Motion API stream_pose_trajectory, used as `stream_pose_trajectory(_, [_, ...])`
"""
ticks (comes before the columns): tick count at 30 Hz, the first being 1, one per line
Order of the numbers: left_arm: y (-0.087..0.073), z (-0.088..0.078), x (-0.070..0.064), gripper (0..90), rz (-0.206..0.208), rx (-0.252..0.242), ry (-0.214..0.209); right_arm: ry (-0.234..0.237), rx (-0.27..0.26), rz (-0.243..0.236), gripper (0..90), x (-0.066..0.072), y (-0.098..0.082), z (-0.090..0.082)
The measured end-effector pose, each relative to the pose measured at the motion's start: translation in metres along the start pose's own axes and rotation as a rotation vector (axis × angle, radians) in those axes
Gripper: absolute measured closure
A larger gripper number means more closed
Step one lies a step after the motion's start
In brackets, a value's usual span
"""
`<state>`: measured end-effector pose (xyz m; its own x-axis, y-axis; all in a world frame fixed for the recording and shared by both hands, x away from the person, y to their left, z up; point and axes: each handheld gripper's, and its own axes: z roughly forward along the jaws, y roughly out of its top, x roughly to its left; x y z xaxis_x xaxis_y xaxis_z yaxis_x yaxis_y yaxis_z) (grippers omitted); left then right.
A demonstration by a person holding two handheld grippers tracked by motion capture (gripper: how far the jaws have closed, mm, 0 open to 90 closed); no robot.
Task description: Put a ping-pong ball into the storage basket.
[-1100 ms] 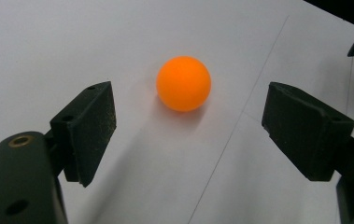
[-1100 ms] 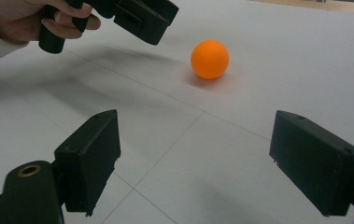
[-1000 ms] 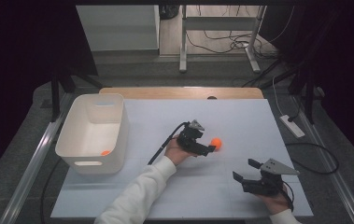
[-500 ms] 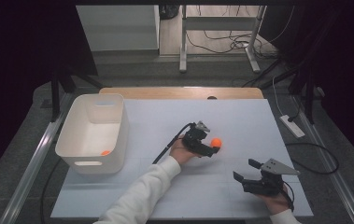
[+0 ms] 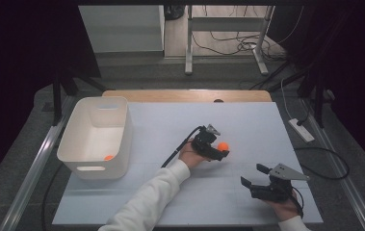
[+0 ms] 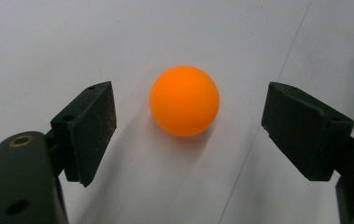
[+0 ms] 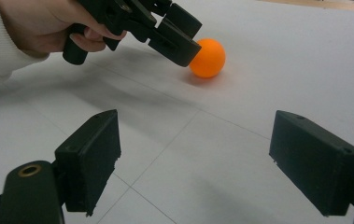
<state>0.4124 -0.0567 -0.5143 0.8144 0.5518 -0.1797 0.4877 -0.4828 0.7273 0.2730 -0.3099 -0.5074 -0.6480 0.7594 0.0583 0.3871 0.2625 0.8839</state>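
Observation:
An orange ball [image 5: 223, 146] rests on the white table top [image 5: 247, 120] right of centre. My left gripper [image 5: 220, 150] lies low over the table with its jaws open on either side of the ball. In the left gripper view the ball [image 6: 184, 100] sits between the two pads with a clear gap on each side. My right gripper [image 5: 253, 175] stands open near the front right, with nothing between its jaws. In the right gripper view the left gripper [image 7: 179, 32] and the ball [image 7: 207, 57] lie ahead.
A white bin [image 5: 96, 103] stands at the left of the table, with another orange ball [image 5: 108, 157] in its near corner. A power strip [image 5: 301, 130] lies on the floor beyond the right edge. The left gripper's cable [image 5: 180, 147] trails across the table.
My left gripper has edged a little to the right, closer around the orange ball. The ball and the right gripper have stayed where they were.

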Motion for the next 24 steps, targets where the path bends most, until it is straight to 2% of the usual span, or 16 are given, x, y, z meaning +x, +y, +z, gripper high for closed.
stream_pose_trajectory(16, [0.003,0.015,0.006,20.8,-0.010,0.027,0.005,0.001,-0.004,0.003,16.4,-0.001,0.000,-0.001])
stream_pose_trajectory(22, [0.002,0.018,0.008,25.7,-0.012,0.030,-0.007,0.001,-0.001,0.002,16.4,-0.001,0.000,-0.001])
stream_pose_trajectory(24, [0.002,0.019,0.008,30.7,-0.012,0.030,-0.020,0.001,-0.001,0.003,16.4,-0.001,0.000,-0.001])
